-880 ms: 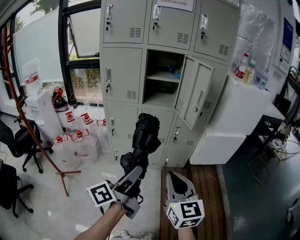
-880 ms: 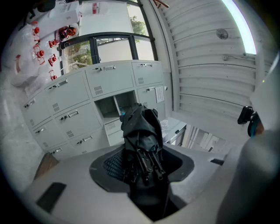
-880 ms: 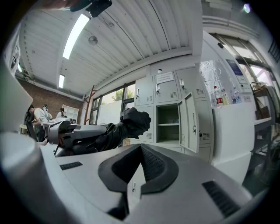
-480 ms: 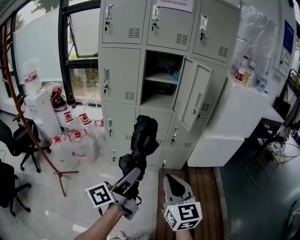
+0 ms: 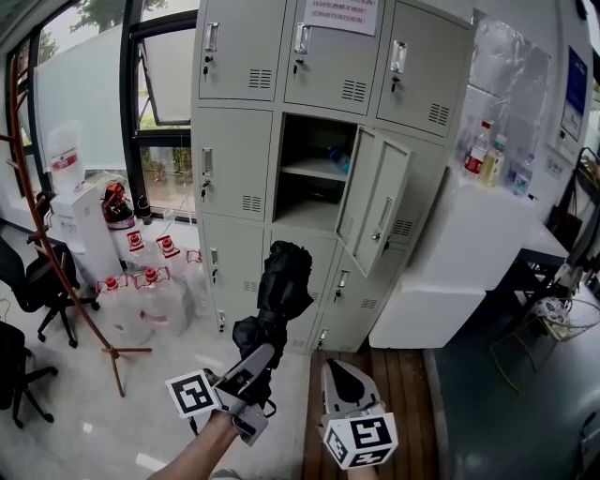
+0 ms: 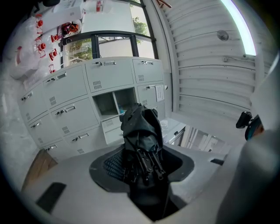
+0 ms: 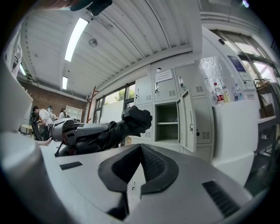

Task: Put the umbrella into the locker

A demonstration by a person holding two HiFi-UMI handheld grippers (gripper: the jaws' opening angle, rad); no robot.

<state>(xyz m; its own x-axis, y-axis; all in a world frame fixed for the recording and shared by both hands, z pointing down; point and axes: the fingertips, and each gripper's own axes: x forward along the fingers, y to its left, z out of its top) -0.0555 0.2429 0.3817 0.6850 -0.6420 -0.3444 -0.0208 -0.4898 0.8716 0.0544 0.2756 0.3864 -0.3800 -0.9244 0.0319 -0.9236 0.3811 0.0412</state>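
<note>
Umbrella: a folded black umbrella (image 5: 278, 286), held up at a slant in front of the lockers and below the open compartment, not yet inside it.
Left gripper (image 5: 255, 356): jaws clamped on the umbrella's lower end.
Right gripper (image 5: 337, 367): jaws drawn together with nothing between them, low and just right of the left one.
Locker (image 5: 242, 141): a grey metal bank; the open compartment (image 5: 314, 173) in the middle column has one shelf, and its door (image 5: 373, 214) is swung out to the right.
Writing: a white paper notice (image 5: 339, 13) with red print is stuck on the door above the open compartment (too small to read). Each gripper's cube bears black-and-white square markers. A blue poster (image 5: 574, 75) on the right wall is also unreadable.
Head view only: water jugs (image 5: 150, 292) with red caps on the floor at the left, and bottles (image 5: 480, 150) on a white counter.
Left gripper view only: the umbrella's bunched metal ribs (image 6: 148, 162), seen close between the jaws.
Right gripper view only: ceiling strip lights (image 7: 76, 37) and people (image 7: 41, 114) far off at the left.
</note>
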